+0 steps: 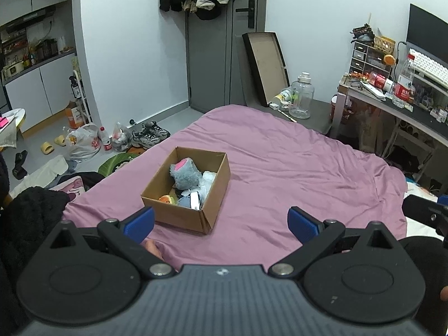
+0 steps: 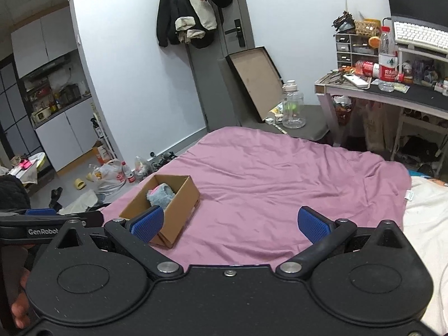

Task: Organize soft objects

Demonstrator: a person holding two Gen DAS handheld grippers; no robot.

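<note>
On the pink bedsheet (image 1: 280, 162) sits an open brown cardboard box (image 1: 187, 193) holding a fluffy grey plush (image 1: 184, 174). Left gripper (image 1: 221, 222) and right gripper (image 2: 229, 224) both hang spread wide, gripping nothing.

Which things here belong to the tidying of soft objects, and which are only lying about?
For the job:
cardboard box
grey plush toy, inside the box
left gripper, open
right gripper, open

Lying about:
sneakers
clear water jug
yellow slippers
</note>
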